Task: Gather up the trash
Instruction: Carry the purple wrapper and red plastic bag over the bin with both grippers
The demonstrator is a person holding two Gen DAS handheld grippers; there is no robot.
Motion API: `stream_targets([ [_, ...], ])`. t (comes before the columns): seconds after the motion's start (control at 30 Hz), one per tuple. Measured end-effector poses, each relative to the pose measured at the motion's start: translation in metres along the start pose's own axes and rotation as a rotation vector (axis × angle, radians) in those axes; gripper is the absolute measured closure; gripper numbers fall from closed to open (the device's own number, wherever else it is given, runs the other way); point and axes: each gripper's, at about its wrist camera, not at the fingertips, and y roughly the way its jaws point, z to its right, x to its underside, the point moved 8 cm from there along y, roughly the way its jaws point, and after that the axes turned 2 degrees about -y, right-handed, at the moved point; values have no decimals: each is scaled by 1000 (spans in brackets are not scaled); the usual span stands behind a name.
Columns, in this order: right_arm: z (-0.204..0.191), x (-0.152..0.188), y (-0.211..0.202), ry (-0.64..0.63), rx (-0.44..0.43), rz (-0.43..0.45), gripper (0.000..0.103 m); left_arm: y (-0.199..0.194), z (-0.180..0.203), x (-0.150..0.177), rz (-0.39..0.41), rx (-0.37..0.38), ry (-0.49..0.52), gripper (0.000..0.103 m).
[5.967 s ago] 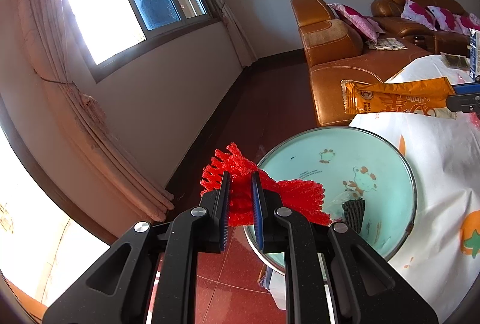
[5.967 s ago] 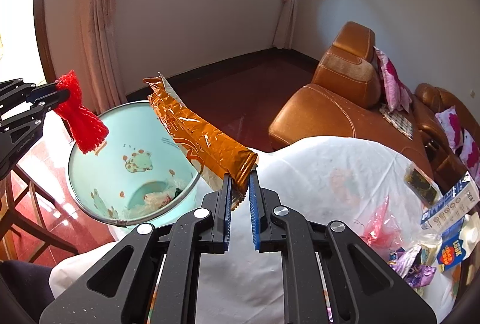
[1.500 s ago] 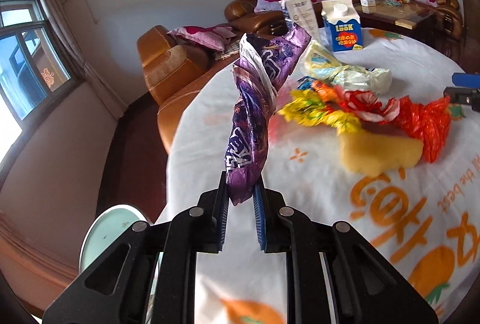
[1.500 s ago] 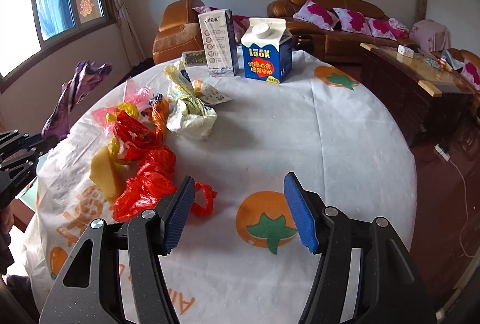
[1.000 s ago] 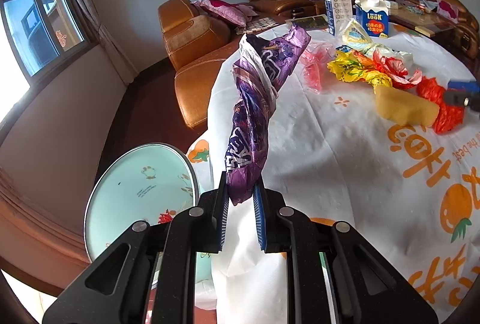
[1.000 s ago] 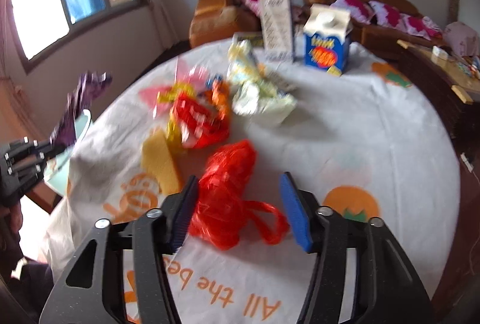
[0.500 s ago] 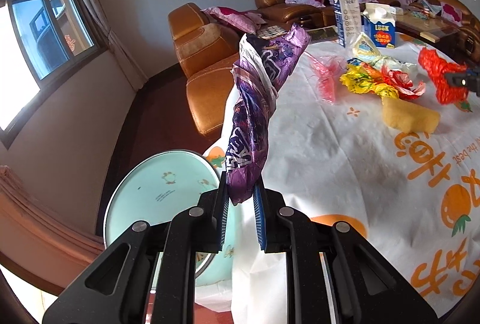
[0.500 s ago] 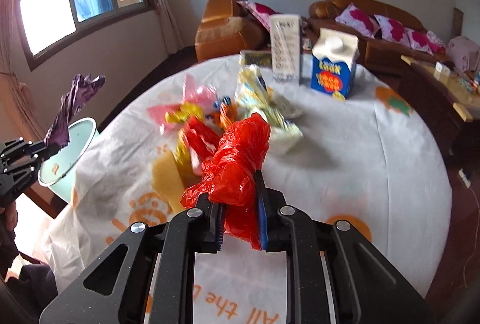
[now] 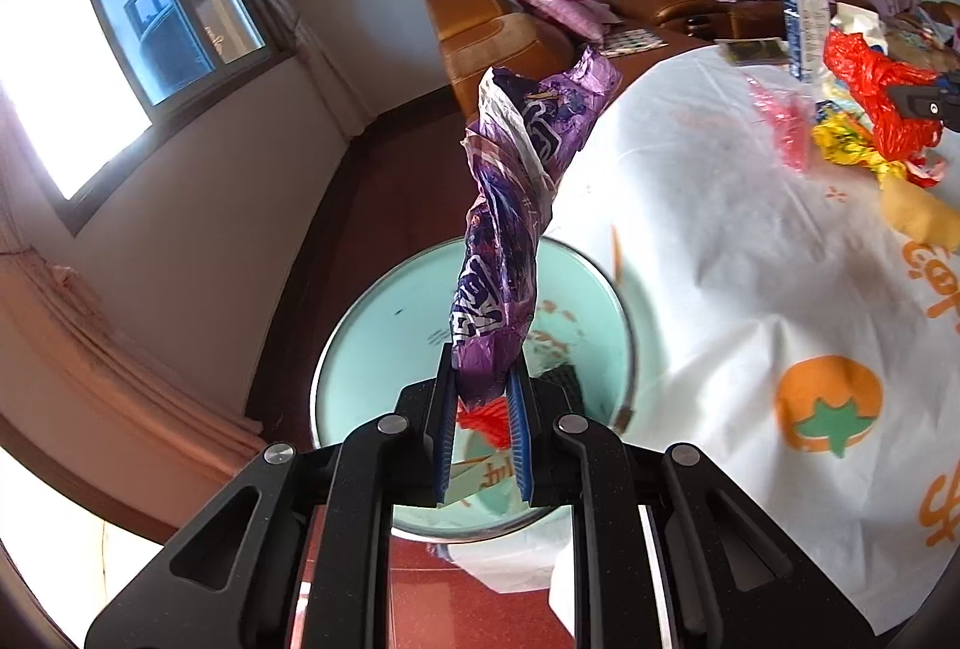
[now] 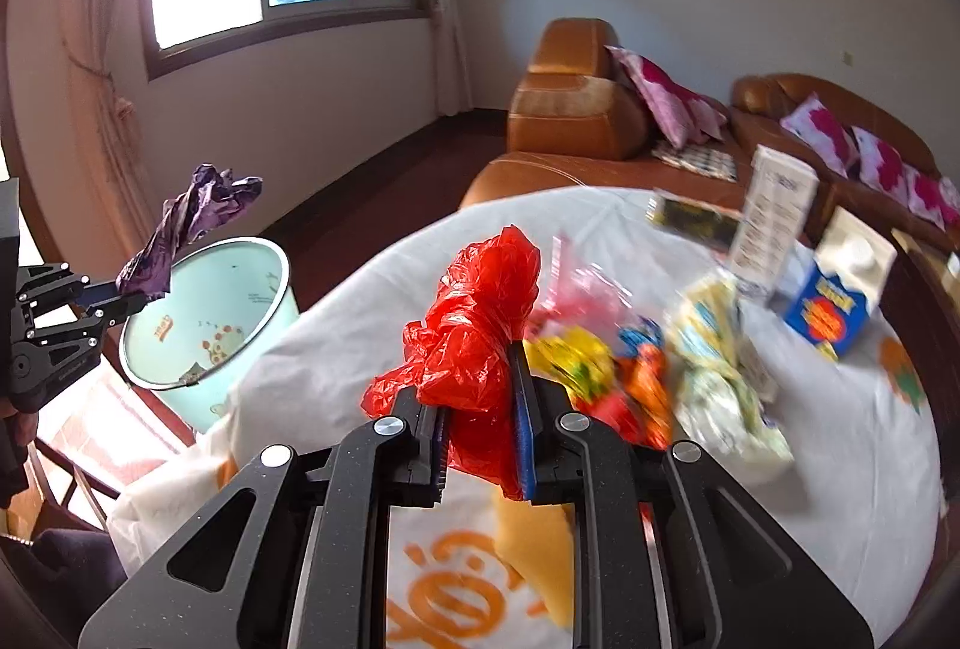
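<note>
Left wrist view: the left gripper [image 9: 483,430] is seen with its jaws closed on the lower end of a twisted purple wrapper [image 9: 516,223], which stands up from them.
Bin: the pale green bin [image 9: 360,349] is placed on the floor just beside the counter's left edge; half a second ago it lay off to the lower left, and now it is directly beneath the jaws, with red and dark scraps visible inside.
Meaning: the wrapper is judged ready for release; only an opening of the jaws is called for.
Counter [image 9: 720,241]: a white cloth with orange prints is spread over it; mixed wrappers [image 10: 606,361] are heaped toward the far right edge.
Right wrist view: the right gripper [image 10: 480,439] is seen with its jaws clamped on a crumpled red plastic bag [image 10: 474,331], lifted clear of the counter.
Change on the right: a second ago the bag lay between open jaws; it has since been grasped and swung toward the bin [image 10: 210,313].
Remaining: two cartons [image 10: 804,253] and the heap are yet to be collected.
</note>
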Motion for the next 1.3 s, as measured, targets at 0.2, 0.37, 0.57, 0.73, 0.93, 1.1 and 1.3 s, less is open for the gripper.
stream_targets([
  [0.2,-29,-21,23,-62,-39,2,85,6,-21,9,-23,-43,-19,87],
  [0.37,-47,-31,40,-110,-64,-6,85,10,-37,19,-48,-78,-20,87],
  [0.57,-71,-39,60,-173,-93,-24,85,14,-54,28,-66,-120,-27,87],
  [0.73,-89,-43,74,-207,-114,-38,85,18,-62,33,-81,-144,-21,87],
  [0.93,-111,-47,87,-246,-134,-52,85,19,-68,35,-92,-156,-25,87],
  [1.1,-126,-50,95,-275,-149,-58,85,19,-72,38,-95,-177,-9,87],
  [1.3,-141,-51,102,-310,-167,-68,85,21,-73,40,-108,-190,14,87],
])
